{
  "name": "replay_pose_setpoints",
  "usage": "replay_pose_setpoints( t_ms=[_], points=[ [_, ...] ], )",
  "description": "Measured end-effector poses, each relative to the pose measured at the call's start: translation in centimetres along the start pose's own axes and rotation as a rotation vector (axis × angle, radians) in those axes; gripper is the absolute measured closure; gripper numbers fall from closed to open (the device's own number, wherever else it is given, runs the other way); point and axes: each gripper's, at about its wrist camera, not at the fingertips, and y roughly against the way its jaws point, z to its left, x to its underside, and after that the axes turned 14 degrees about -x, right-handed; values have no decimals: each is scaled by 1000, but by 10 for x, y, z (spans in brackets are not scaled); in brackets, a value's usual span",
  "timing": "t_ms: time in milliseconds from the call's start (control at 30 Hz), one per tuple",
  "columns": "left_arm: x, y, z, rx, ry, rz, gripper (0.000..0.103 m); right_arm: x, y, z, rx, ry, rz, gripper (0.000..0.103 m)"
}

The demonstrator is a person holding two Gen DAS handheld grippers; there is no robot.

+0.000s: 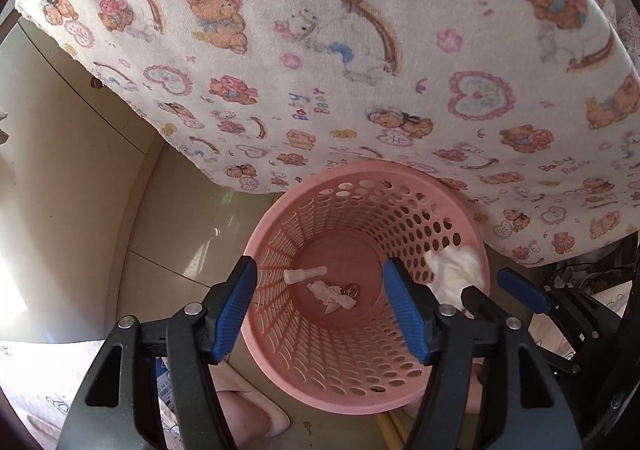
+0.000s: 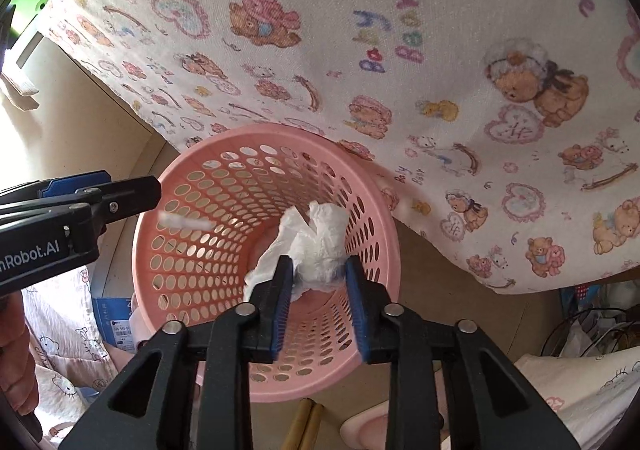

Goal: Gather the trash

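While right gripper (image 2: pixel 318 278) pinches tissue (image 2: pixel 310 246), basket (image 2: pixel 192 250) waits below.

Place: I see a home, likely a bedroom.
Signs: teddy-print blanket (image 1: pixel 320 61), slipper (image 1: pixel 256 418), tiled floor (image 1: pixel 180 234).

Left gripper (image 1: pixel 320 302): jaws spread wide, nothing between them, above pink basket (image 1: pixel 276 390) | basket floor: small white tube (image 1: pixel 306 274), crumpled scraps (image 1: pixel 332 296) | right gripper (image 1: pixel 480 288): clamps white tissue (image 1: pixel 452 270) at rim | bear-print cloth (image 1: pixel 320 49) behind.
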Motion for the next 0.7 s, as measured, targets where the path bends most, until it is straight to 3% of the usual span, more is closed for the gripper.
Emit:
replay_pose_setpoints(
  t_ms=[67, 233, 400, 533, 700],
  points=[
    [-1, 4, 2, 0, 13, -9, 28, 0, 2, -1, 1, -1, -16, 50],
    [-1, 19, 5, -11, 11, -48, 25, -1, 11, -1, 11, -4, -36, 48],
    [0, 47, 12, -36, 25, -140, 25, -4, 28, 0, 17, -17, -87, 46],
    [2, 73, 22, -61, 47, -235, 21, -6, 54, 8, 17, 1, -168, 45],
    [4, 100, 35, -98, 83, -343, 17, -5, 93, 23, 29, 56, -299, 35]
  ],
)
